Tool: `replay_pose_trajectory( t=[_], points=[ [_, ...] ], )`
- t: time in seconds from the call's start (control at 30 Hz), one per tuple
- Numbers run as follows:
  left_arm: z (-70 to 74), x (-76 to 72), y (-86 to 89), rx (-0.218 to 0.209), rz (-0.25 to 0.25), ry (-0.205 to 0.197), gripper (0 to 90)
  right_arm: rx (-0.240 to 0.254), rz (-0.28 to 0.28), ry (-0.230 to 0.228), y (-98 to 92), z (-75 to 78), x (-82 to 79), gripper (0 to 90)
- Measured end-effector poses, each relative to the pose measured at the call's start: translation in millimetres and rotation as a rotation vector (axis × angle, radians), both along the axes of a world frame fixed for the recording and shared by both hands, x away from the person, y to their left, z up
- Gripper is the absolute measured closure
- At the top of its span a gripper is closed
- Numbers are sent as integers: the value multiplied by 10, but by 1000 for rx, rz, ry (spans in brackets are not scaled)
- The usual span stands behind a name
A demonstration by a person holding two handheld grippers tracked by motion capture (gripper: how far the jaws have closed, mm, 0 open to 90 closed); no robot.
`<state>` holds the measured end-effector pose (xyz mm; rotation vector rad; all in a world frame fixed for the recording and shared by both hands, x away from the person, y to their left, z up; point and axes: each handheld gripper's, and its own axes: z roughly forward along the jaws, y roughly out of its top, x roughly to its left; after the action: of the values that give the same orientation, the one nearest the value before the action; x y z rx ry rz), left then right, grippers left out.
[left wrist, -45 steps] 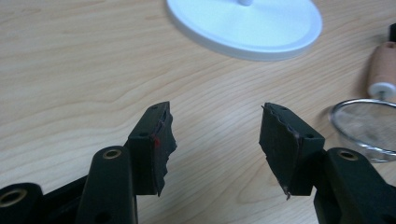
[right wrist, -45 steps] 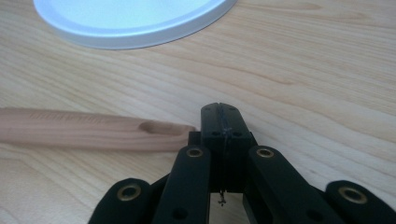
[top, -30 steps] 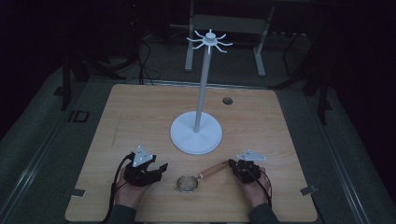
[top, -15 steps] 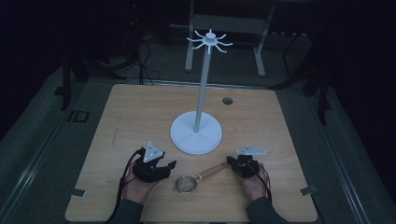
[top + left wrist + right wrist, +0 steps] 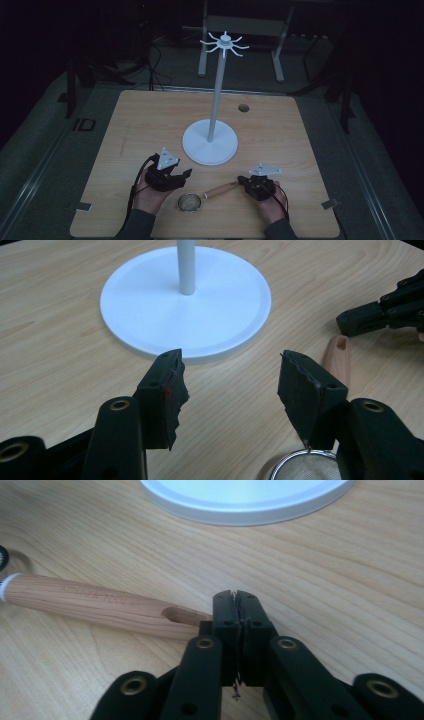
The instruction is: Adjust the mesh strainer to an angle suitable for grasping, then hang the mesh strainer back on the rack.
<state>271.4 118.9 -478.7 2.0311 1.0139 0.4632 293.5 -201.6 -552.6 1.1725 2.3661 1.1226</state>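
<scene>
L gripper moved toward strainer, jaws wide; R gripper jaws clenched by handle

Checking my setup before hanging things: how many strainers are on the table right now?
1. The strainer lies near the table's front edge between the two grippers, its wooden handle pointing toward the right gripper. Nothing seems hidden.

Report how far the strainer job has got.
Done: nothing lifted; the strainer lies flat on the table. In hand: the right tongs are shut at its handle end, gripping nothing; the left tongs are open above it. Left: grasping it, perhaps for the stand.
</scene>
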Motion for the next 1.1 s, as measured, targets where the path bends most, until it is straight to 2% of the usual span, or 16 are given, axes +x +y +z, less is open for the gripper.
replay_pose_trajectory(
  t=[0.13,0.33,0.5,0.83,1.1],
  points=[
    [36,17,-51,6,-16,0,439,-4,-7,-23,-67,71,-40,819],
    [67,49,-142,20,-39,8,439,-37,-38,-67,-200,156,-94,733],
    [89,69,-226,48,-71,27,441,-41,-65,-97,-300,204,-101,681],
    [104,114,-338,91,-118,62,441,-41,-121,-100,-466,221,-62,619],
    [111,158,-445,143,-169,104,446,-52,-158,-103,-564,223,-42,558]
  ],
)
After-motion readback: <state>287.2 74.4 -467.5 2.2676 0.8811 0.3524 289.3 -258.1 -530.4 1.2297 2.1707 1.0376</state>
